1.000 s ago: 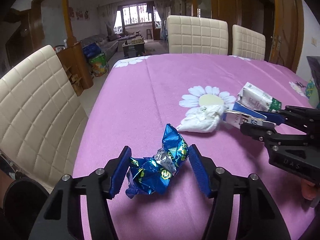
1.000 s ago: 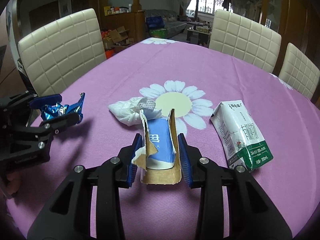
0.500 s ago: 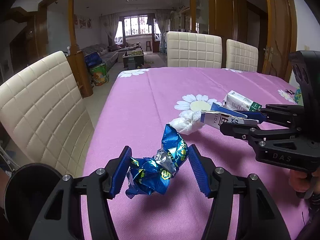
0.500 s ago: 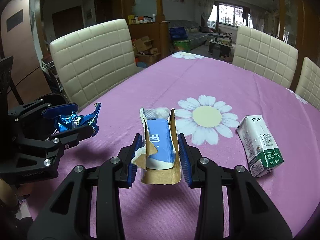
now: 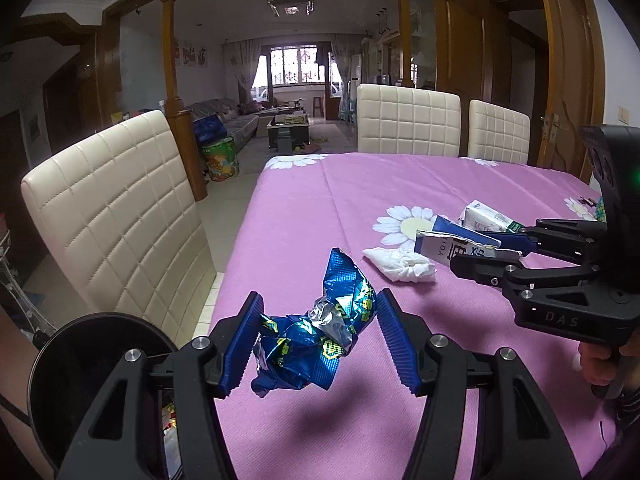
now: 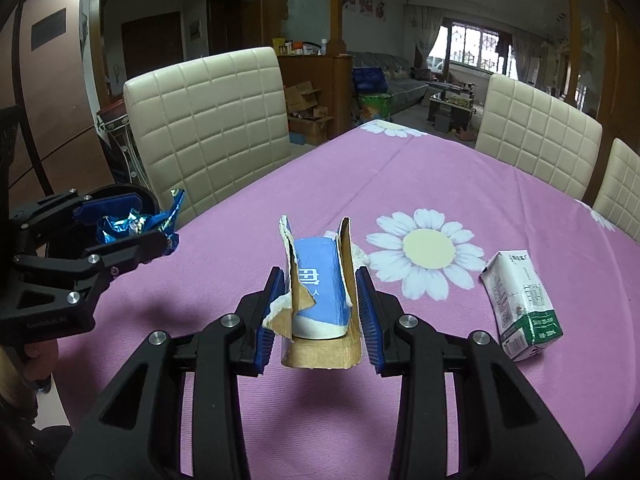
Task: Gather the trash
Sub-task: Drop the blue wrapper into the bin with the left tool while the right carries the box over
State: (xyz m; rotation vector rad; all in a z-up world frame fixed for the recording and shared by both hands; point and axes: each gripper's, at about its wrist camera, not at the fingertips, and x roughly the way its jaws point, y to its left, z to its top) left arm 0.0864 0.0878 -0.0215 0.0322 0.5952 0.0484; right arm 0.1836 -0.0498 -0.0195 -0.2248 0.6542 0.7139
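Observation:
My left gripper is shut on a crumpled blue foil wrapper and holds it above the table's left edge. From the right wrist view the left gripper and the wrapper show at far left. My right gripper is shut on a torn blue and brown cardboard box, lifted off the cloth. In the left wrist view the right gripper carries that box at right. A white tissue wad and a green and white milk carton lie on the table.
The table wears a purple cloth with daisies. Cream padded chairs stand around it. A round black bin sits low at the left beside the table's edge, under my left gripper. A hand grips the right tool.
Both grippers rose and drew back toward the table's left edge with their loads. The tissue and milk carton now lie farther off, and the black bin came into view.

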